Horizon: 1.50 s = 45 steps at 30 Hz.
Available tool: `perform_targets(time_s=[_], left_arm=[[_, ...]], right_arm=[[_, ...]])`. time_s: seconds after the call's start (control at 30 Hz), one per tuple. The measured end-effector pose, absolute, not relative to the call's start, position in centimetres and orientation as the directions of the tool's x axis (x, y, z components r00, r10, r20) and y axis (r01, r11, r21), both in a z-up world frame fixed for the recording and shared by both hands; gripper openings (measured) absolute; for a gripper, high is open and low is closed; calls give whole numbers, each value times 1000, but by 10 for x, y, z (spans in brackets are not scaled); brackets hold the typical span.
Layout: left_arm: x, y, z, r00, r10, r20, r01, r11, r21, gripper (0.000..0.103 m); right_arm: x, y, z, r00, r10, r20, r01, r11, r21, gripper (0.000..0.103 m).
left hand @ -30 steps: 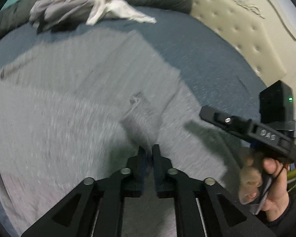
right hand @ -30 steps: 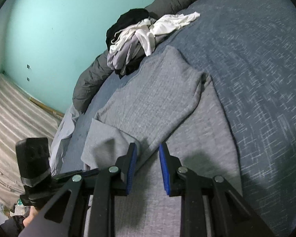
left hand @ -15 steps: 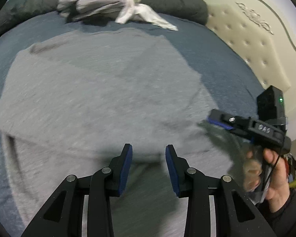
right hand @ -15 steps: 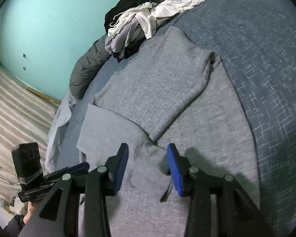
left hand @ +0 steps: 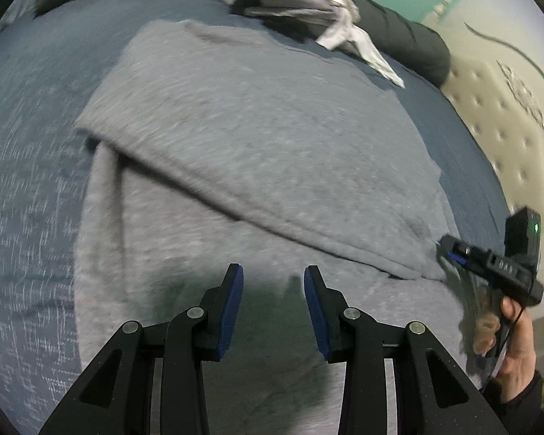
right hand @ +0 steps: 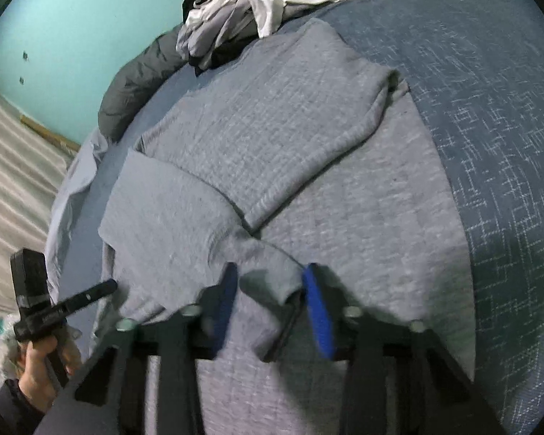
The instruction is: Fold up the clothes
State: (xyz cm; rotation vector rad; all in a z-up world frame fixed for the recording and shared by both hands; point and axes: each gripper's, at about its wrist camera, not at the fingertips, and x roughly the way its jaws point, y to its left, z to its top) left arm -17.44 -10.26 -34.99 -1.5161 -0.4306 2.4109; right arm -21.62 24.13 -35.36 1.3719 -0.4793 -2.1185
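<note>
While our left gripper (left hand: 273, 286) hangs wide open over the gray sweater (left hand: 257, 152) on the blue bed (left hand: 25, 188), our right gripper (right hand: 270, 286) gapes around a fold at 6 o'clock.

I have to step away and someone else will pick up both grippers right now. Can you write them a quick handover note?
Left gripper: open, empty, over the near part of the grey sweater.
Right gripper: open, a fold of the sweater lying between its fingers, not clamped.
Sweater lies flat on the blue bedspread, both sleeves folded across the body.
Left: fold the body up, then the unfolded pile of clothes at the far edge of the bed.
</note>
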Motion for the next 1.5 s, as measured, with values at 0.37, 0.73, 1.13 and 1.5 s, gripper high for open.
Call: perform_targets(time_s=[0.37, 0.73, 1.13, 1.5], left_arm=[[-162, -132, -357, -451, 387, -804, -1, -901, -433, 38], [-155, -168, -339, -507, 376, -776, 44, -887, -459, 38], [-168, -202, -341, -532, 323, -783, 95, -896, -434, 38], [-219, -183, -339, -504, 255, -825, 20, -952, -307, 38]], right_arm=[[-202, 239, -333, -366, -595, -715, 308, -803, 510, 6], [-181, 244, -289, -340, -641, -688, 317, -767, 558, 5], [-171, 283, -245, -388, -585, -712, 331, -810, 485, 5], [-186, 325, -287, -392, -514, -763, 193, -857, 478, 5]])
